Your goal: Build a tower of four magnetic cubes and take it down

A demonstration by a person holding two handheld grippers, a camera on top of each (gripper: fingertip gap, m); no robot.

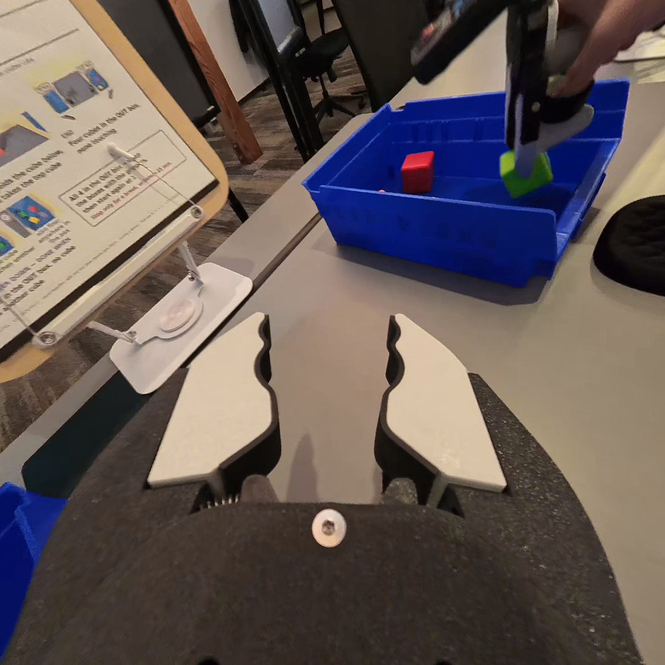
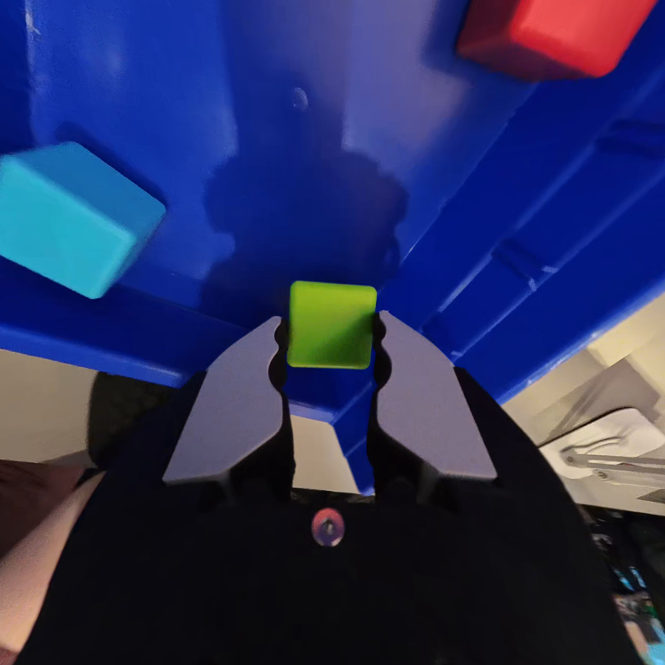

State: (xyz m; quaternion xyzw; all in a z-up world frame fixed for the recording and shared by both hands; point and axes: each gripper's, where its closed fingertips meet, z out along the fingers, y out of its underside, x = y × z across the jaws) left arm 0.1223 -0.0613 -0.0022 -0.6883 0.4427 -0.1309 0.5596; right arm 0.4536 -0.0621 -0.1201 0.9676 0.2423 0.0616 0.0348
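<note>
Your green cube [image 2: 331, 324] sits pinched between the tips of your right gripper [image 2: 330, 316], centre of the right wrist view, tilted and held above the floor of the blue bin [image 2: 252, 108]; in the left wrist view the same green cube [image 1: 526, 172] hangs at upper right over the bin's right end, near its front wall [image 1: 431, 230]. Only the right wrist view shows the cyan cube [image 2: 72, 219] at mid-left on the bin floor; the red cube [image 2: 561, 32] is at its top right corner, & shows in the left view too [image 1: 417, 172], w/ clear floor between it & the green one. All three cubes are well apart. Left view alone shows the instruction board [image 1: 90, 151] on its stand at upper left & a black pad [image 1: 633, 244] at the right edge. Your left gripper [image 1: 328, 324] is spread wide, holding nothing, over bare grey table [image 1: 396, 360] short of the bin.
</note>
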